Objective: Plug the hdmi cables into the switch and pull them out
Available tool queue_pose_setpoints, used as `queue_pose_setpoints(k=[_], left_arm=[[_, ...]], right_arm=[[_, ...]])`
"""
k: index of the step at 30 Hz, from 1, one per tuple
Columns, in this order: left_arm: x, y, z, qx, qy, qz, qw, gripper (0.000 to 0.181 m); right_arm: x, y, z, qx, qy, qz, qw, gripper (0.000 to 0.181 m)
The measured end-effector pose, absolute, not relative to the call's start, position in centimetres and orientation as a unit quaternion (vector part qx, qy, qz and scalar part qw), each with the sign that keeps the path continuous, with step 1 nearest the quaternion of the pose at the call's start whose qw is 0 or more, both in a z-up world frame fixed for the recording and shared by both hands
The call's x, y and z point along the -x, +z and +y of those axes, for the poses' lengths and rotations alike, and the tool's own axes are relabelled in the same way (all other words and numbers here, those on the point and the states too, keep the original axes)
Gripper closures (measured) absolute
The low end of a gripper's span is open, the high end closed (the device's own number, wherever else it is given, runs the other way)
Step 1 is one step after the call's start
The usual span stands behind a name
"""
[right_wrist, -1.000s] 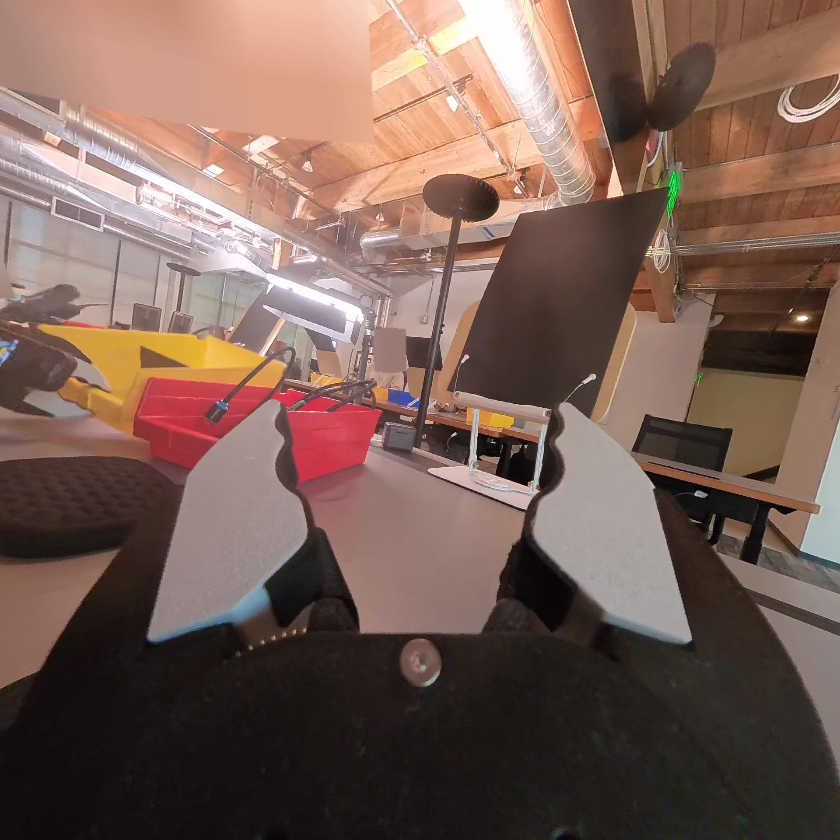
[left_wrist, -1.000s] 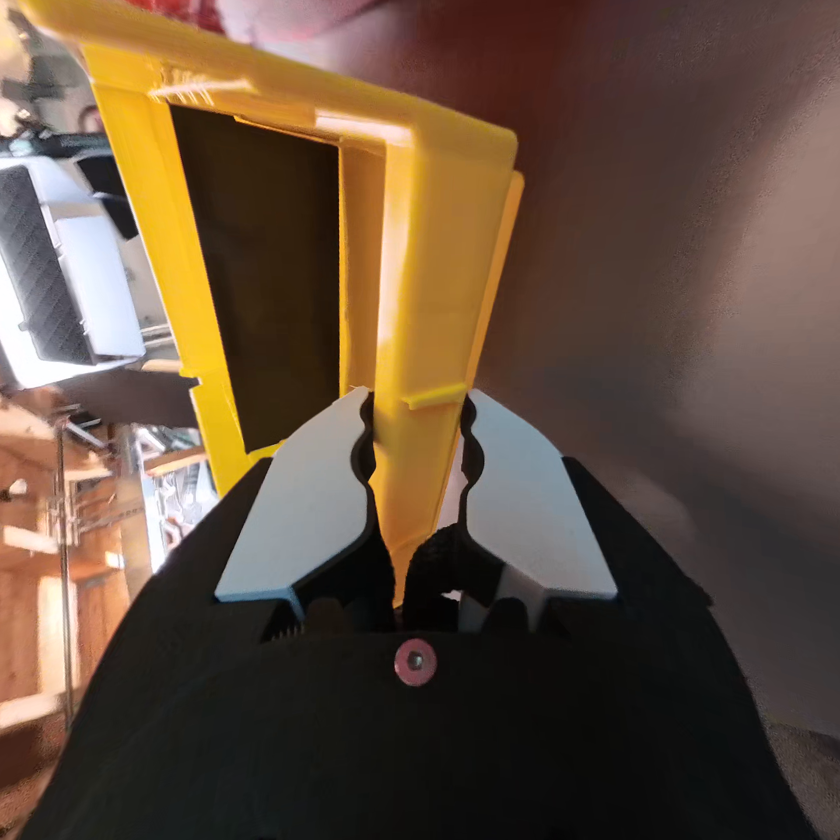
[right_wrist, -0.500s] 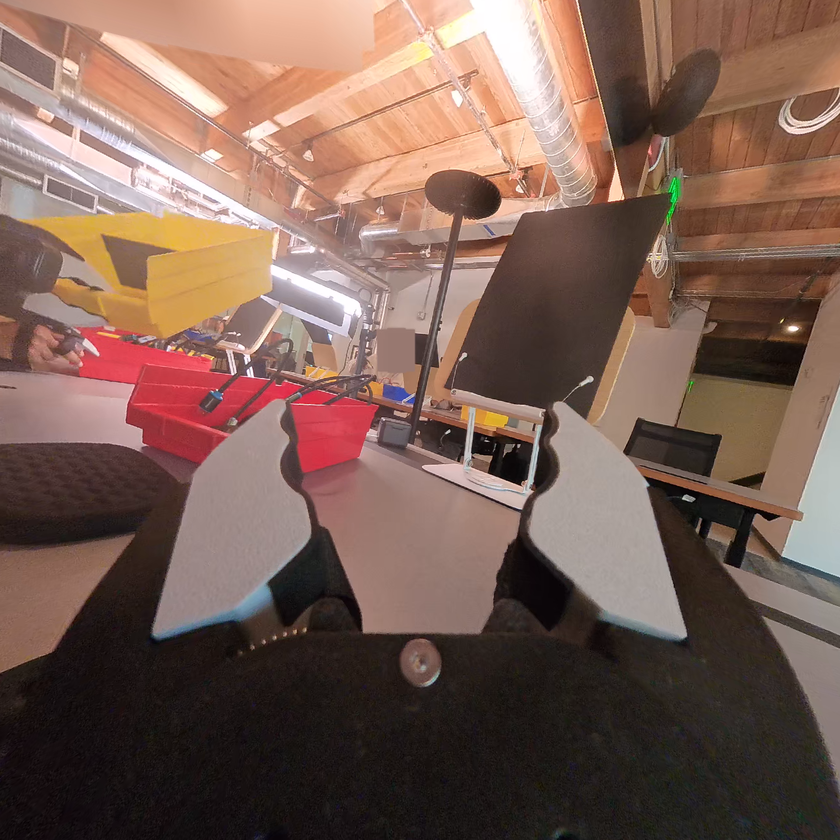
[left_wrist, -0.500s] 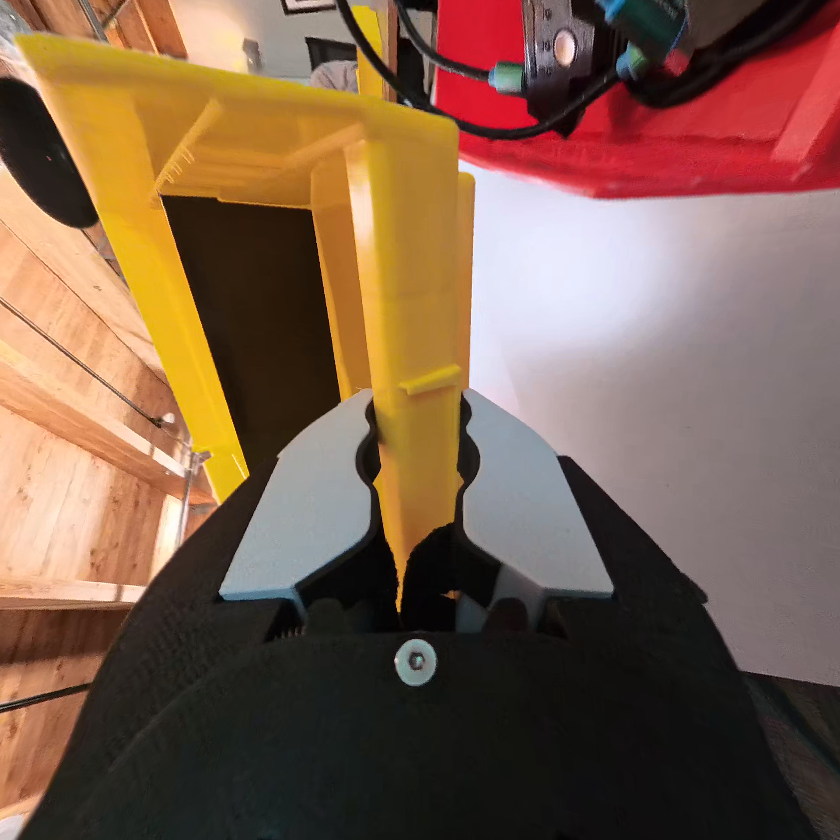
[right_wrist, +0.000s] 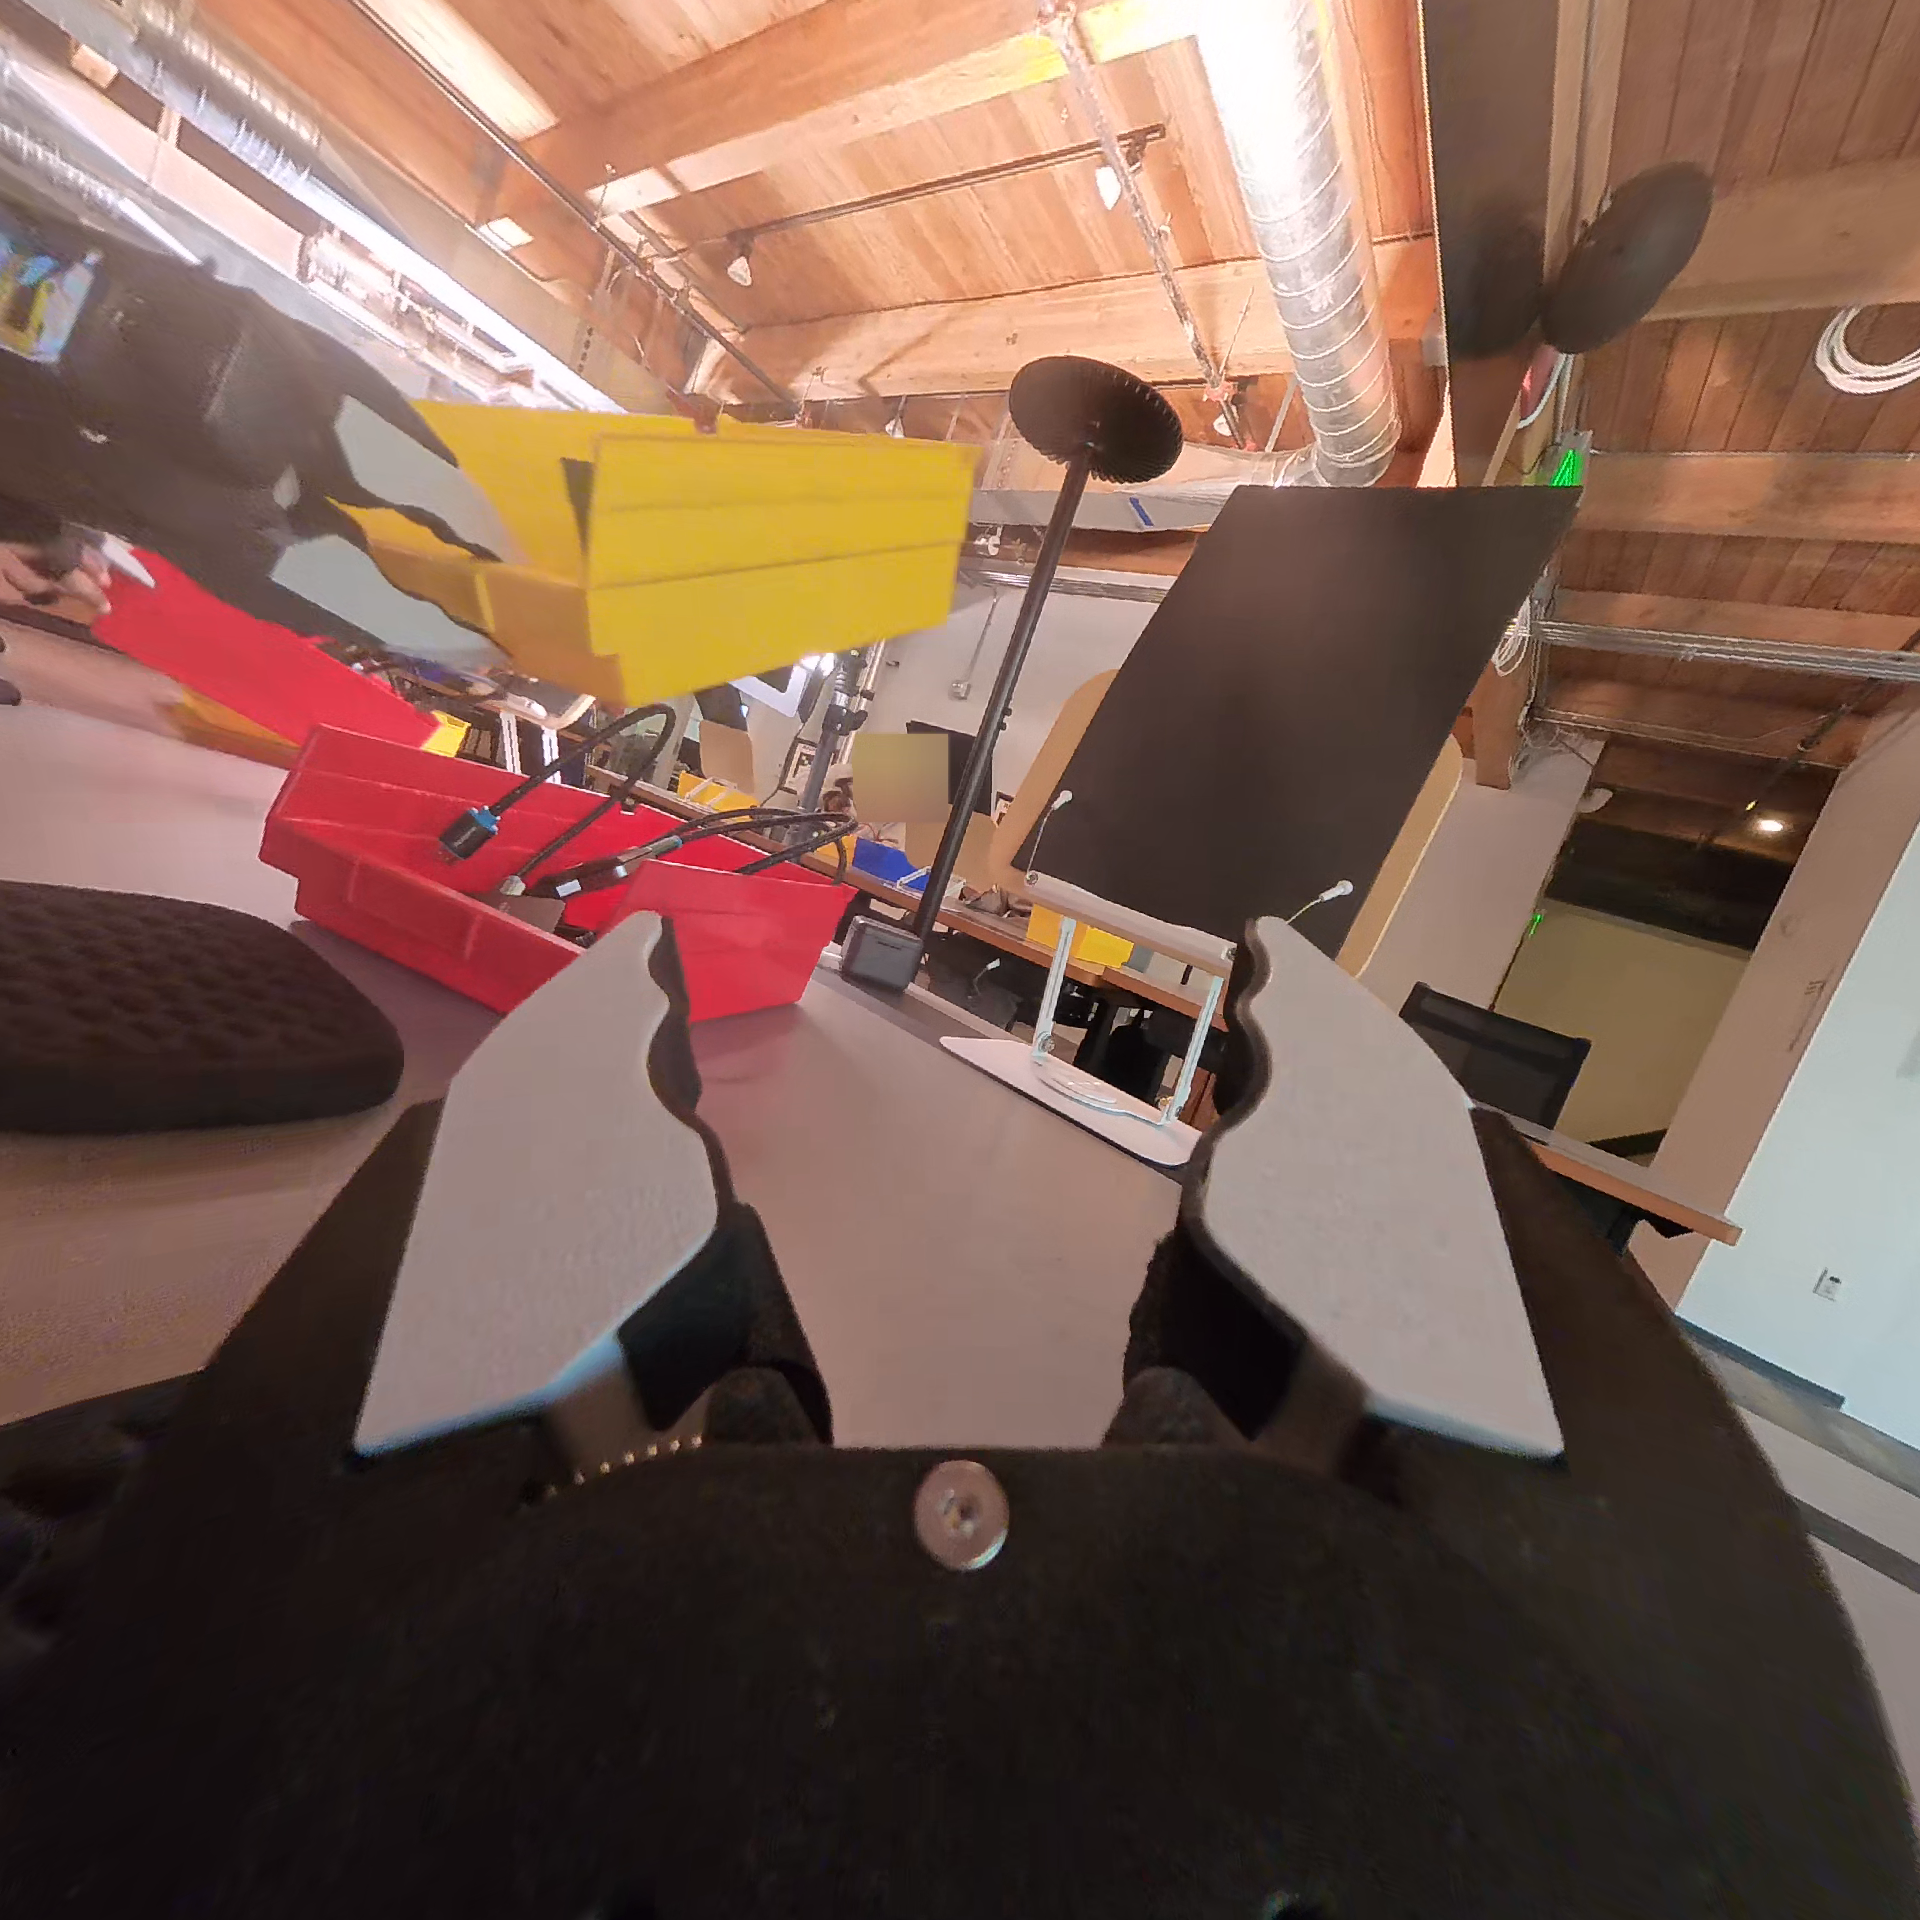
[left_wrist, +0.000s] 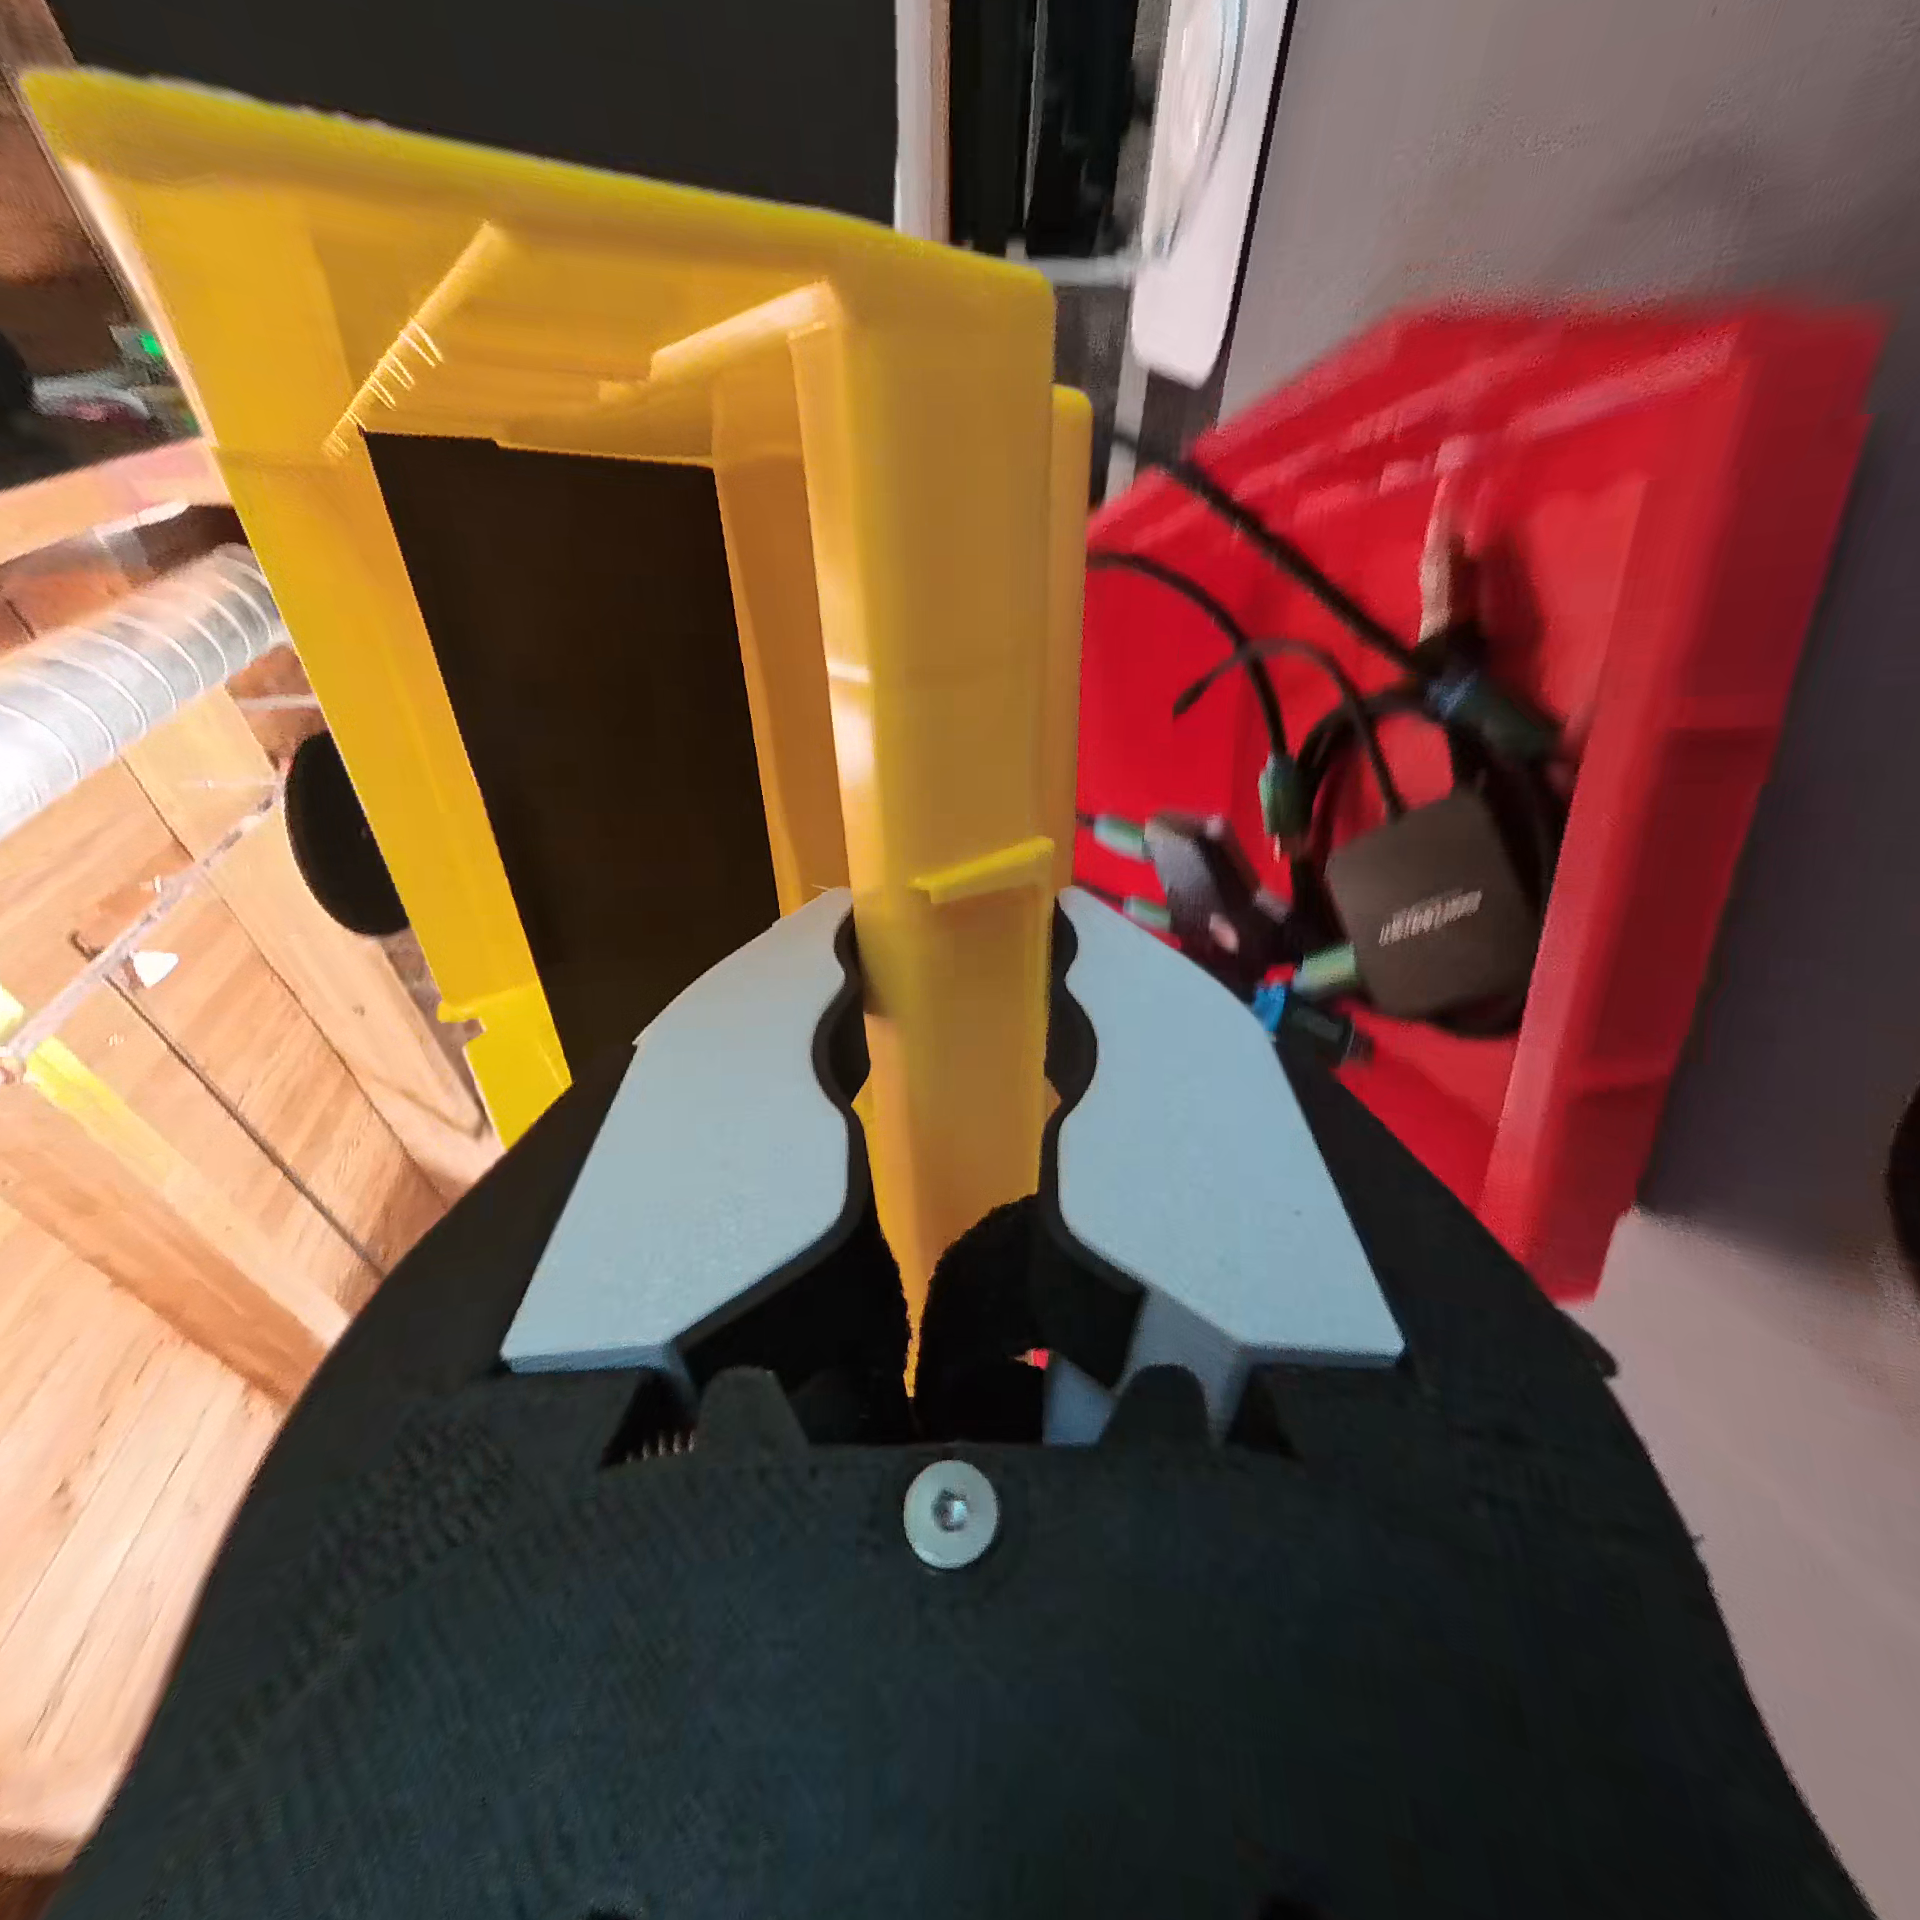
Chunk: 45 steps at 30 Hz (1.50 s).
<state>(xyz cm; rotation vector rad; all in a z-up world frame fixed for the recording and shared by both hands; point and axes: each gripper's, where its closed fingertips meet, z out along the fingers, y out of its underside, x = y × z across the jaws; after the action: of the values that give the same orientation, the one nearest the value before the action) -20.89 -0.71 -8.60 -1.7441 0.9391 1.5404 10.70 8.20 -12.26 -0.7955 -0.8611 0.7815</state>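
My left gripper (left_wrist: 951, 935) is shut on the wall of an empty yellow bin (left_wrist: 935, 644) and holds it in the air above the table; it shows in the right wrist view (right_wrist: 769, 561) too. A red bin (left_wrist: 1683, 790) on the table holds a dark switch box (left_wrist: 1429, 914) and several black HDMI cables (left_wrist: 1278, 727). In the right wrist view the red bin (right_wrist: 436, 894) stands at mid left with cable plugs (right_wrist: 468, 831) sticking up. My right gripper (right_wrist: 951, 997) is open and empty, low over the table.
A black textured pad (right_wrist: 156, 997) lies on the grey table (right_wrist: 935, 1226) at the left. A black pole on a small base (right_wrist: 878, 951) and a white stand with a black panel (right_wrist: 1122, 1081) stand at the table's far edge. A second red bin (right_wrist: 239, 655) lies behind.
My left gripper has carried the yellow bin up and rightward over the red bin. The red bin with the switch now shows beside it in the left wrist view. My right gripper stays open.
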Motion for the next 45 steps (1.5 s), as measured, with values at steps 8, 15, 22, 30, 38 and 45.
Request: queue_pose_setpoints(k=[8,15,22,30,38,45], left_arm=[[8.6,-11.1,7.2,0.64,0.492,0.445,0.388,0.151],[1.9,-16.8,12.4,0.647,0.411,0.514,0.386,0.151],[-0.6,-21.5,14.6,0.683,0.349,0.532,0.359,0.151],[-1.7,-23.6,15.3,0.699,0.312,0.537,0.354,0.151],[-3.8,-23.9,17.1,0.687,0.302,0.544,0.374,0.148],[-4.8,-21.6,14.4,0.682,0.254,0.506,0.464,0.117]], right_arm=[[-10.9,-12.2,8.3,0.366,0.363,-0.392,0.762,0.082],[-11.5,-12.0,9.2,0.377,0.349,-0.374,0.772,0.082],[-12.3,-11.9,10.5,0.398,0.35,-0.344,0.775,0.082],[-13.1,-11.7,11.7,0.419,0.364,-0.309,0.773,0.082],[-14.5,-11.5,13.2,0.441,0.392,-0.255,0.766,0.084],[-15.5,-11.4,14.0,0.451,0.419,-0.218,0.757,0.083]])
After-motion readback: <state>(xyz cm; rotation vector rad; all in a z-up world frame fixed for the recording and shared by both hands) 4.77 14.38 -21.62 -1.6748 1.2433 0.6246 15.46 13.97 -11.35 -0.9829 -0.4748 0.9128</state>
